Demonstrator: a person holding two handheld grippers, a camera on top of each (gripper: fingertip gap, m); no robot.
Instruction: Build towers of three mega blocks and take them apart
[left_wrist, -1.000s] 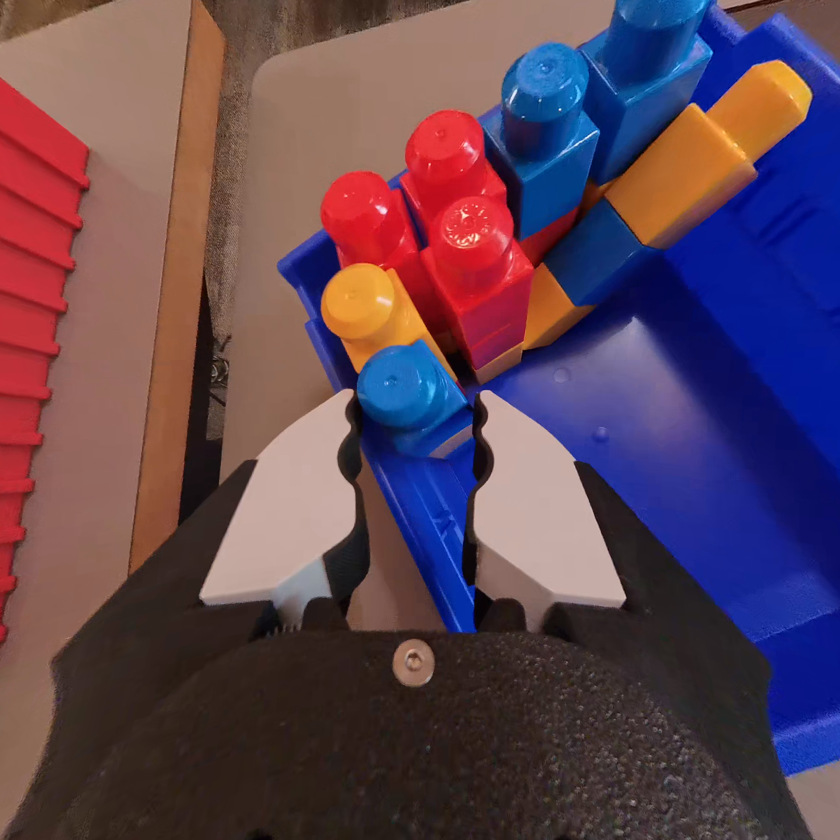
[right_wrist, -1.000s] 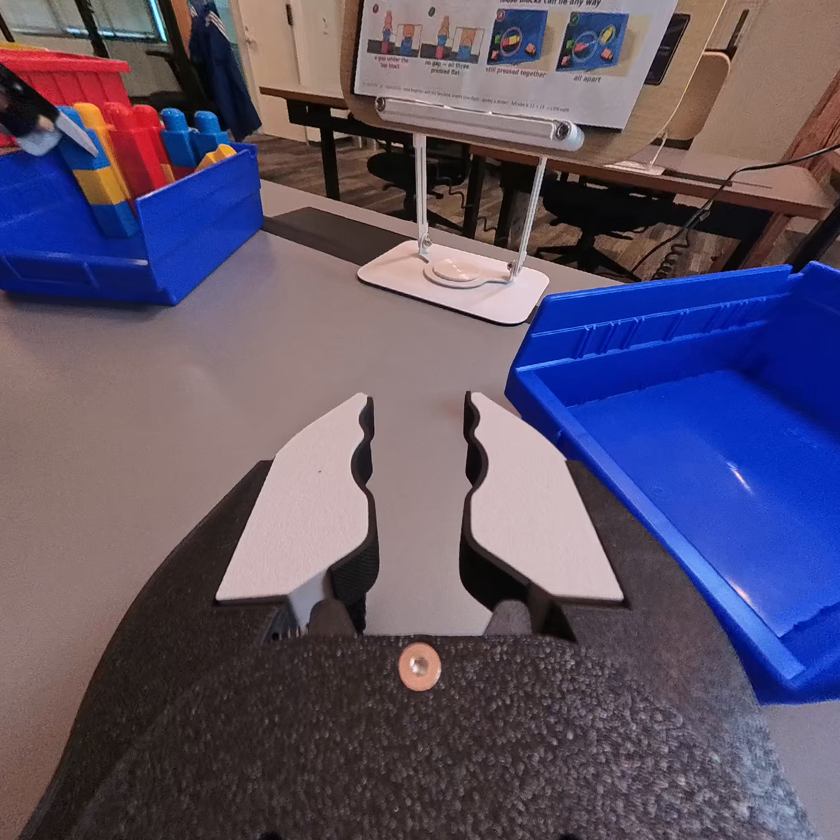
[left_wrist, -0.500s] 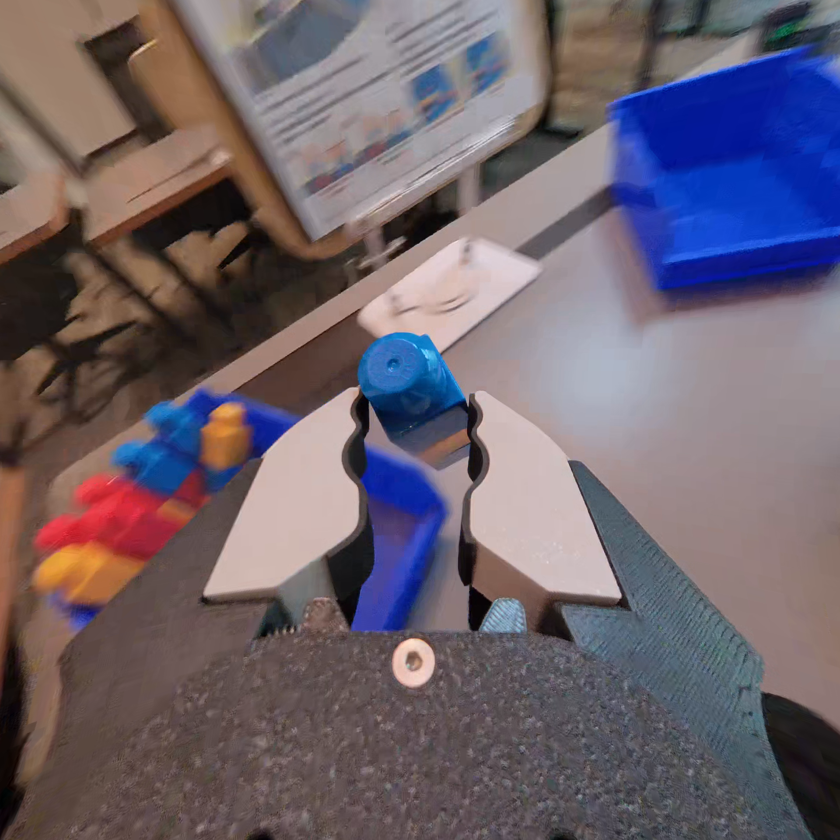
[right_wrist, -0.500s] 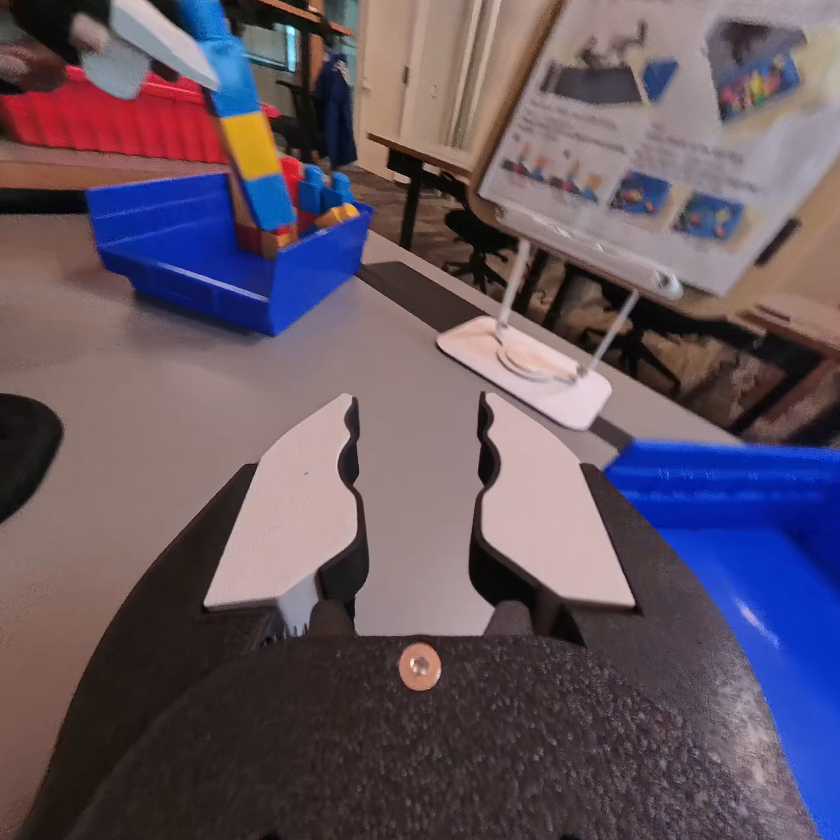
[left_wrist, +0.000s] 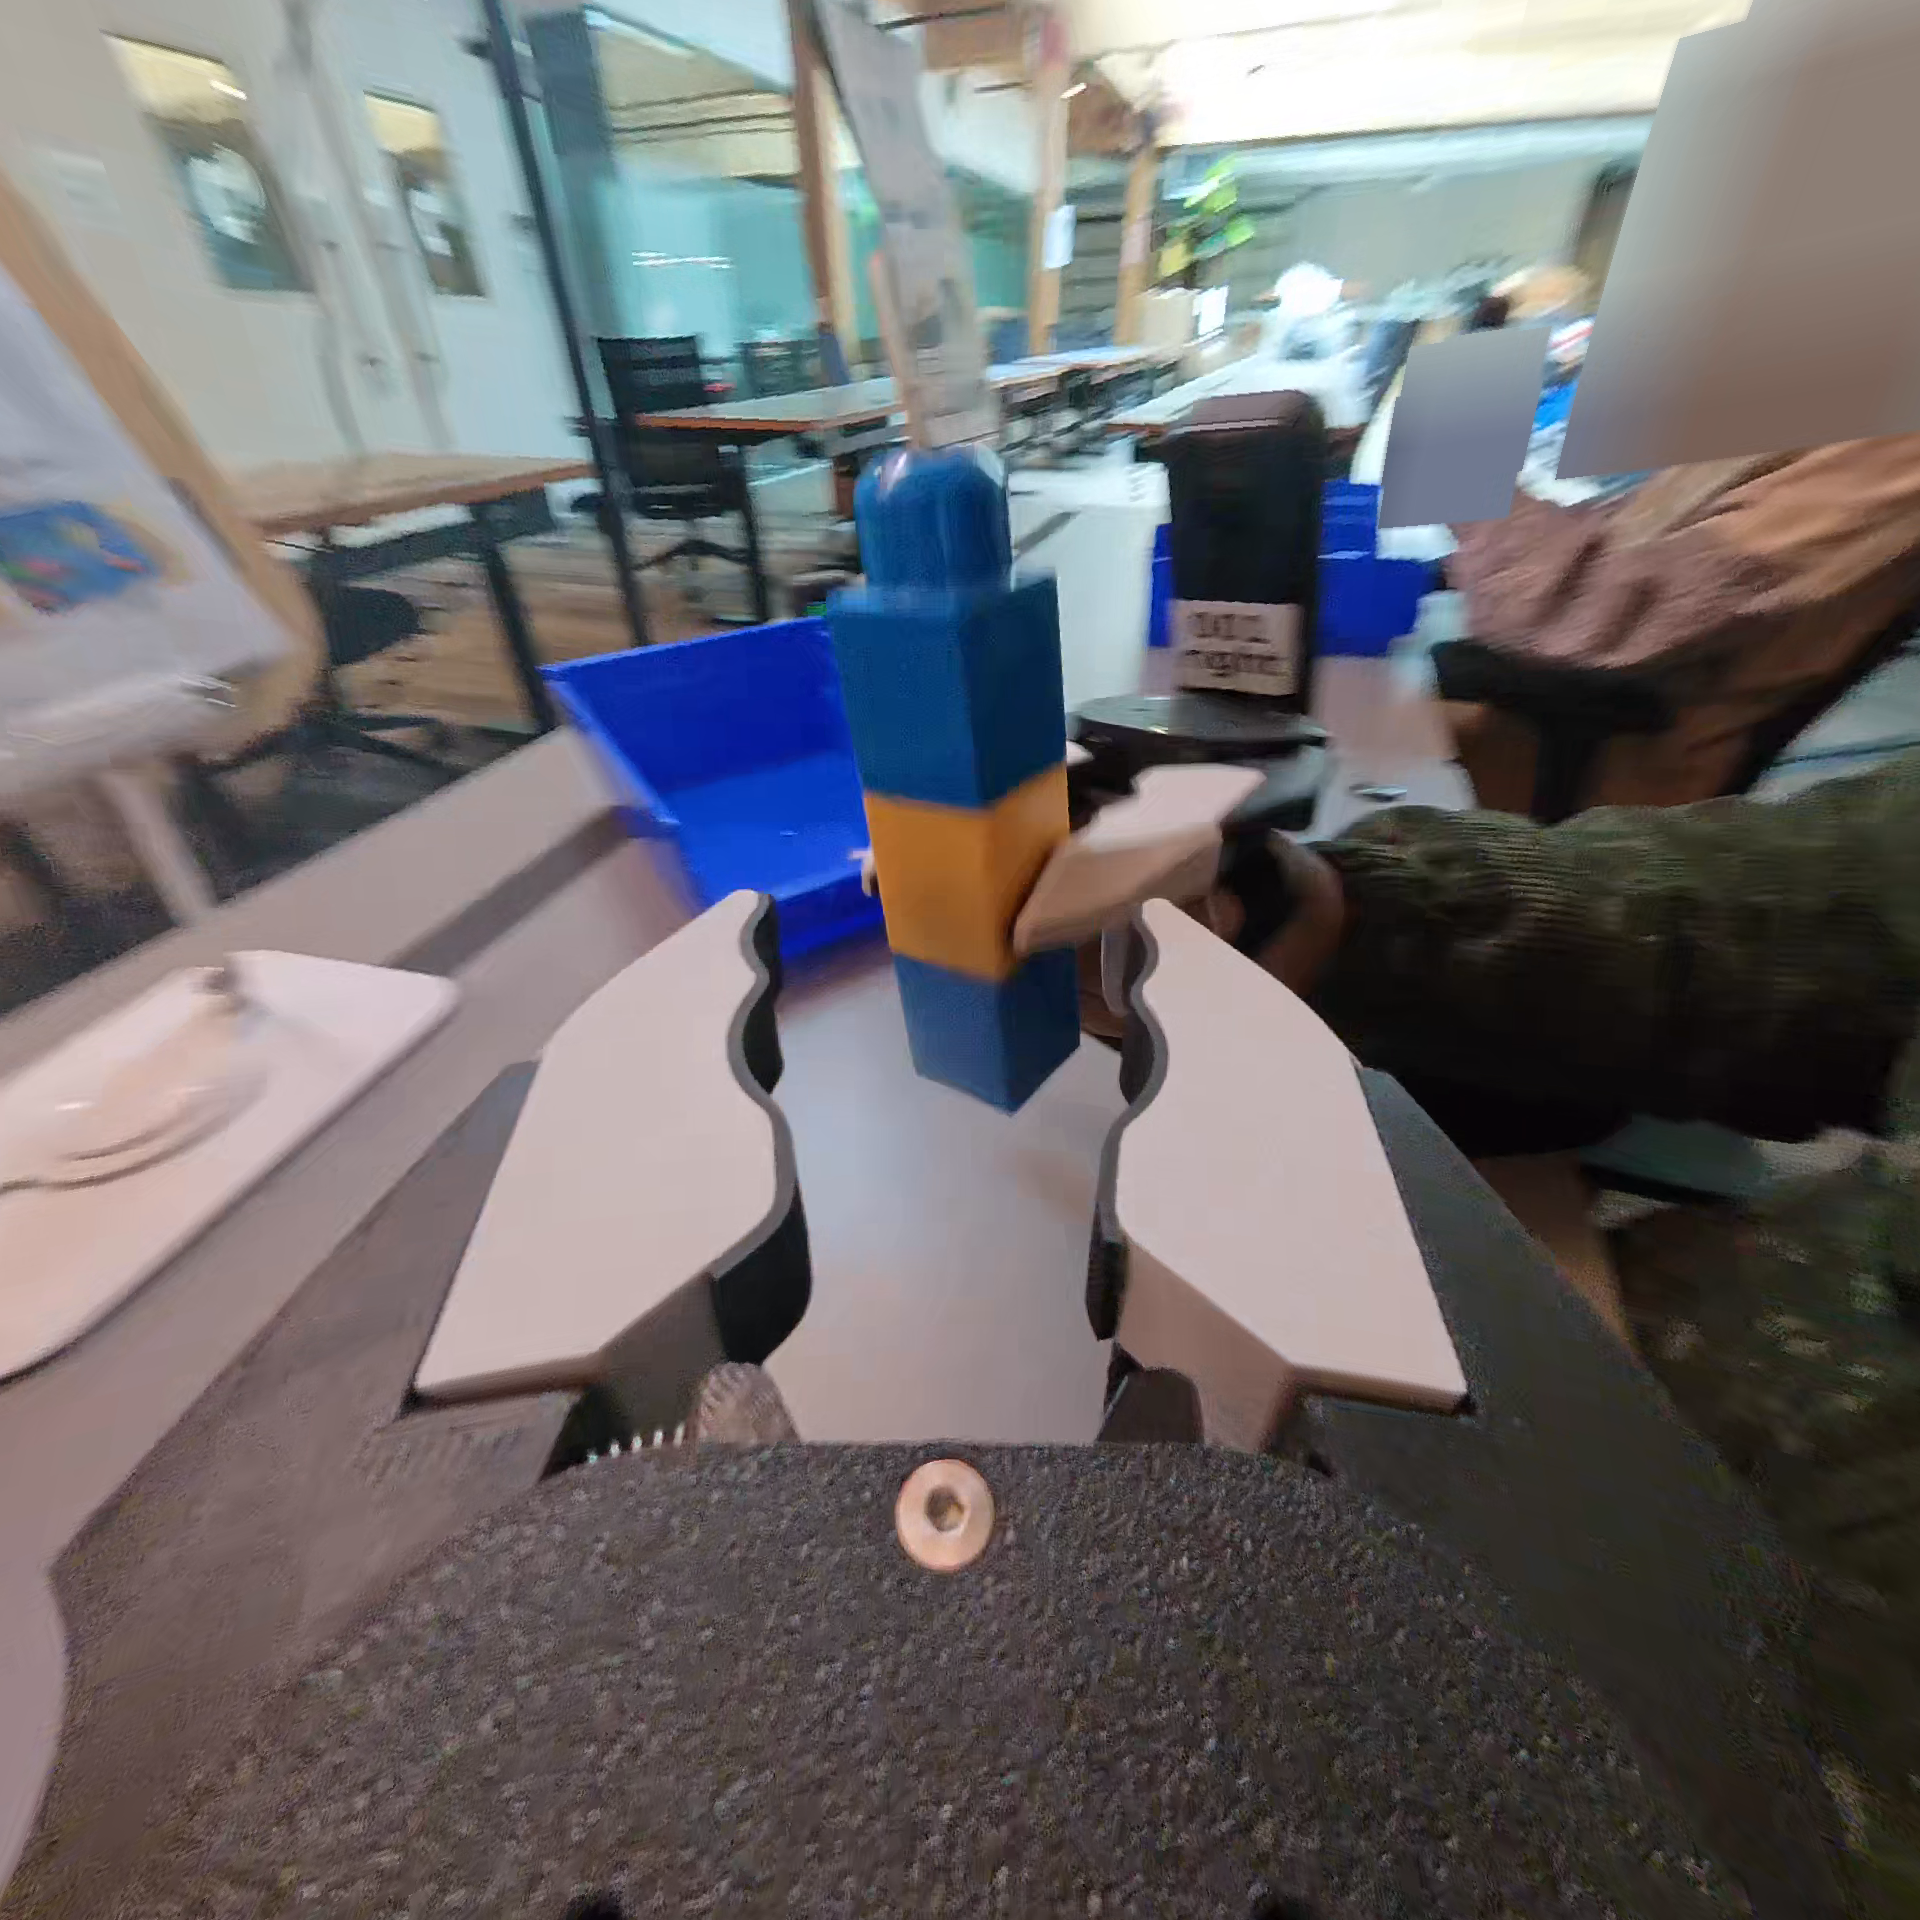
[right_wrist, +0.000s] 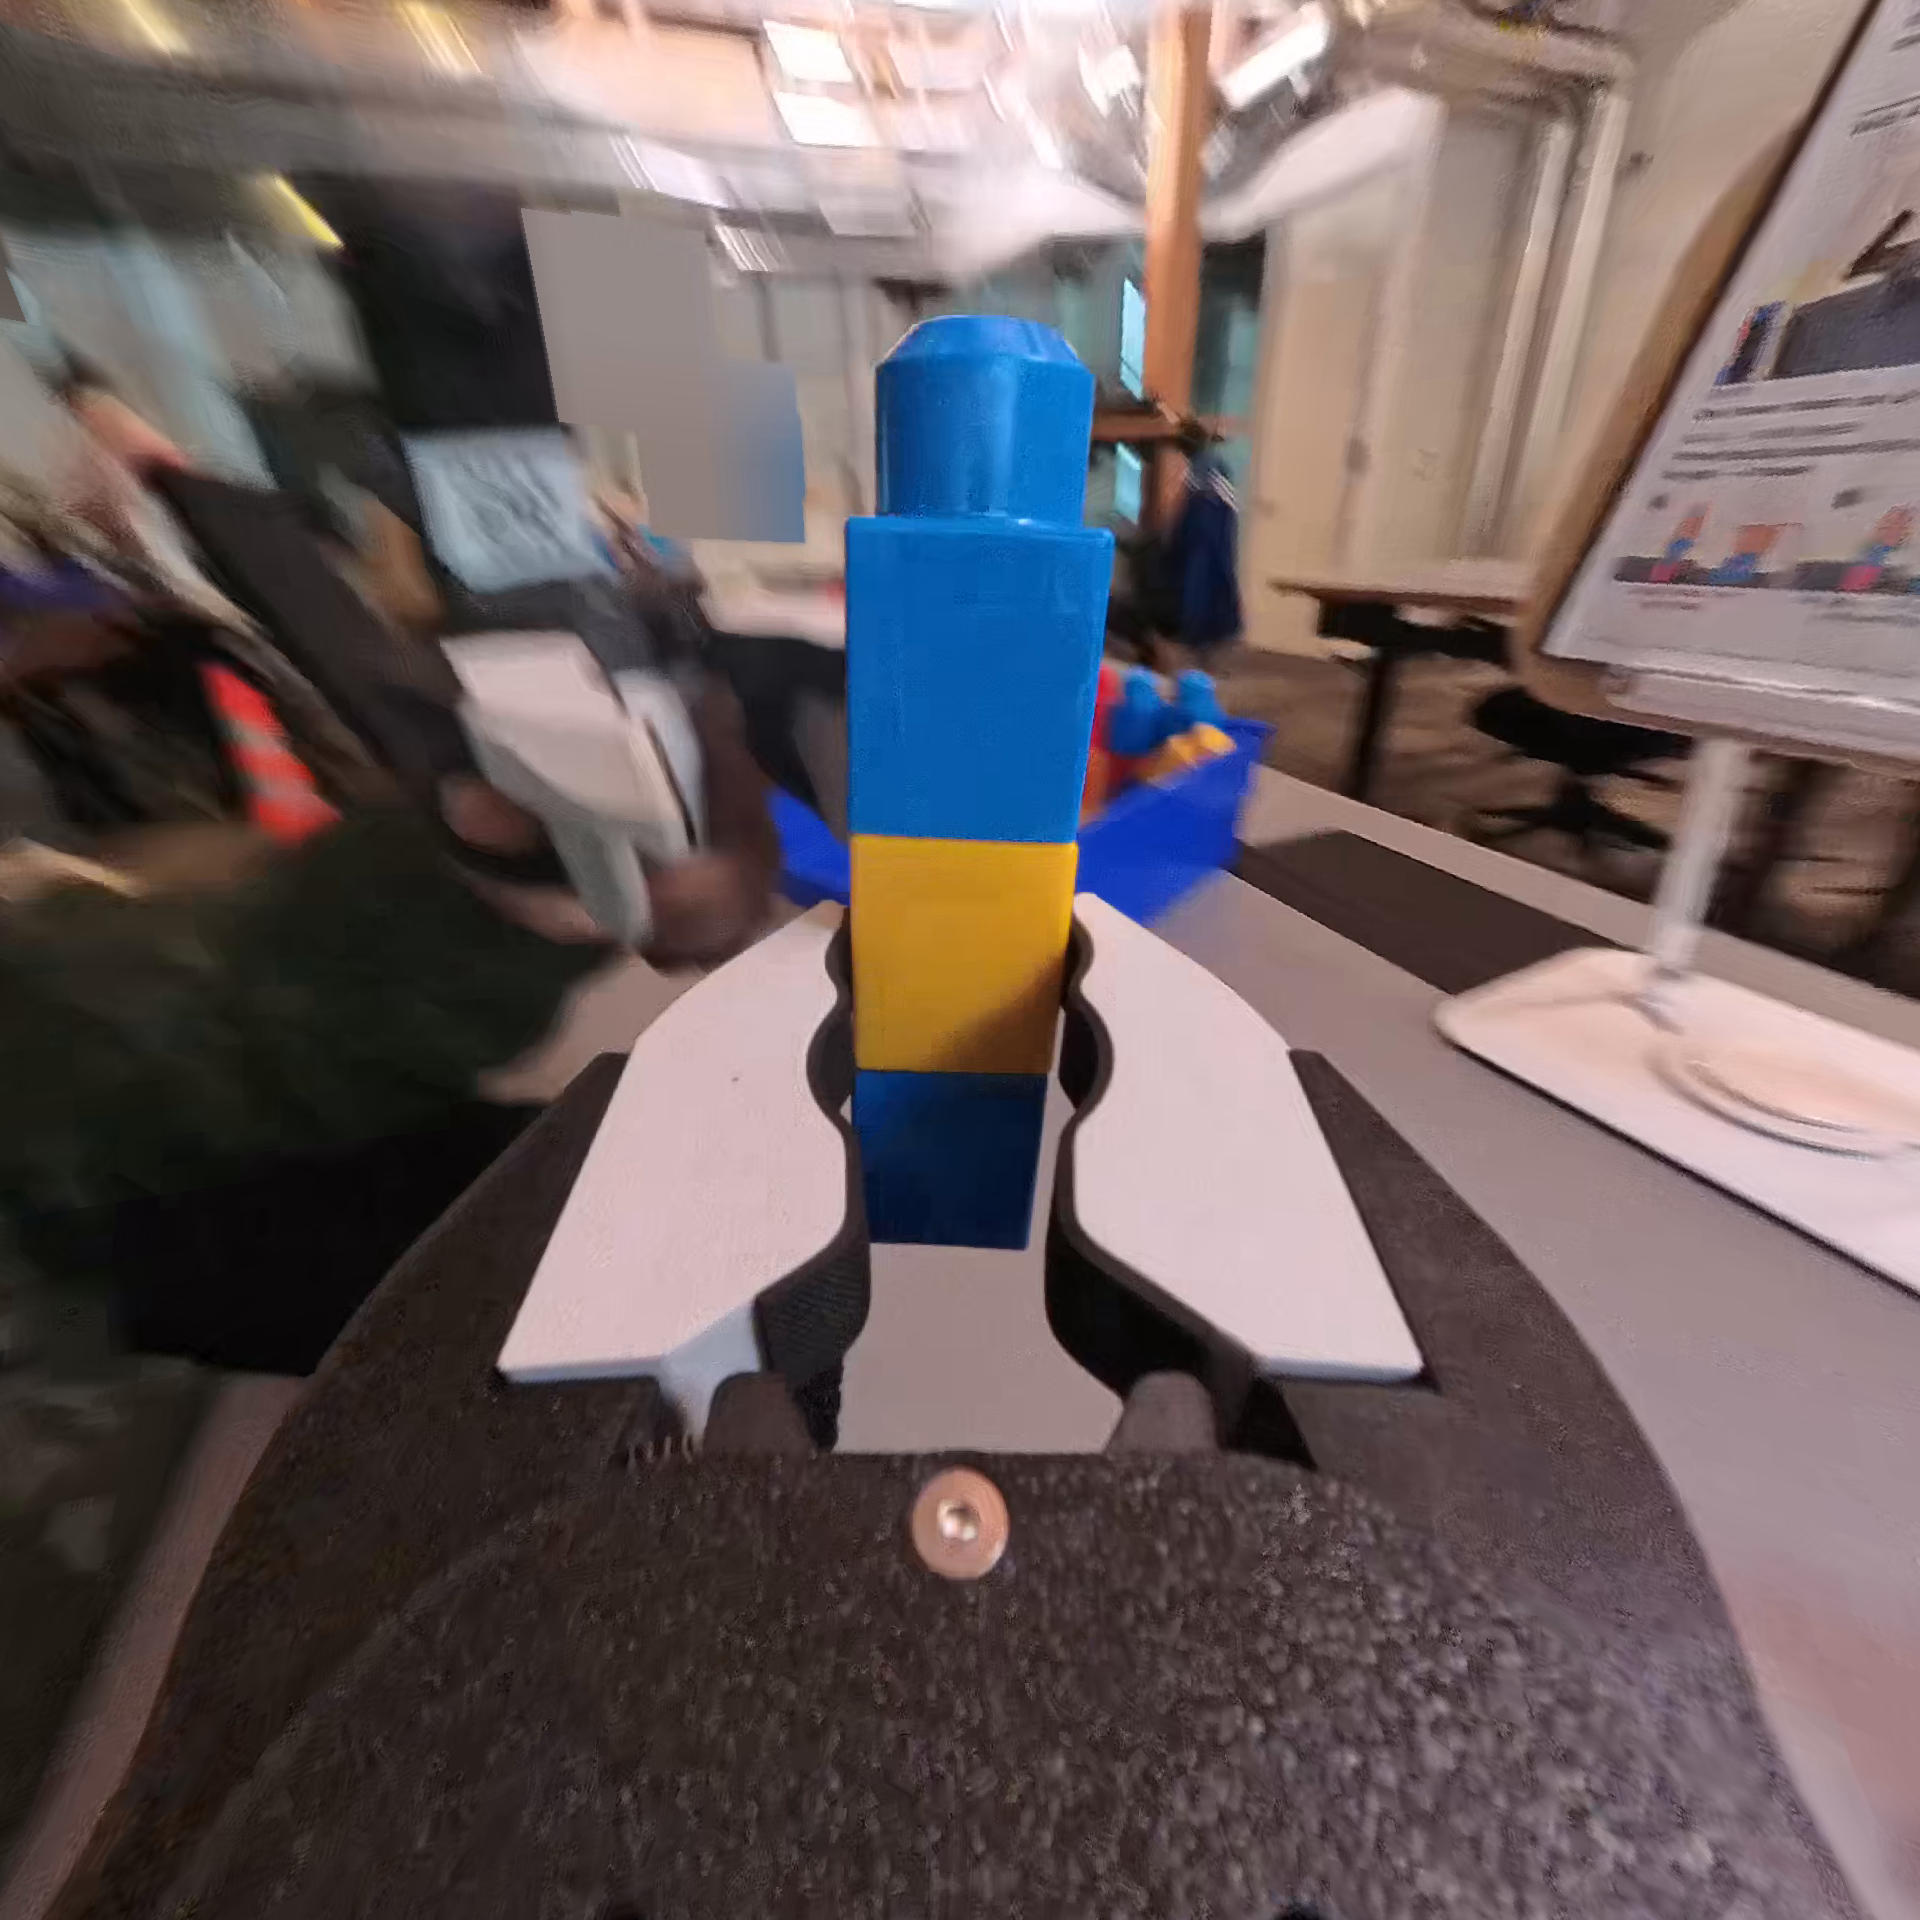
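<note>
Passed from left claw (left_wrist: 951, 1023), now spread empty, blue-yellow-blue plastic block tower (right_wrist: 961, 831) upright, right claw (right_wrist: 961, 1049) clamping its yellow middle block.

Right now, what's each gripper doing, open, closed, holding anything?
Left gripper: open, jaws wide apart, holding nothing.
Right gripper: closed on the blue-yellow-blue block tower, jaws against its yellow middle block.

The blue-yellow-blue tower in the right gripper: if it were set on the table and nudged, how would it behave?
Probably tippy: the tower is tall and narrow, three blocks on a single-block footprint. It looks like stiff, glossy plastic, so likely rigid, light and a bit slippery. The right gripper clamps only the yellow block, so a side push might pop a joint apart.
</note>
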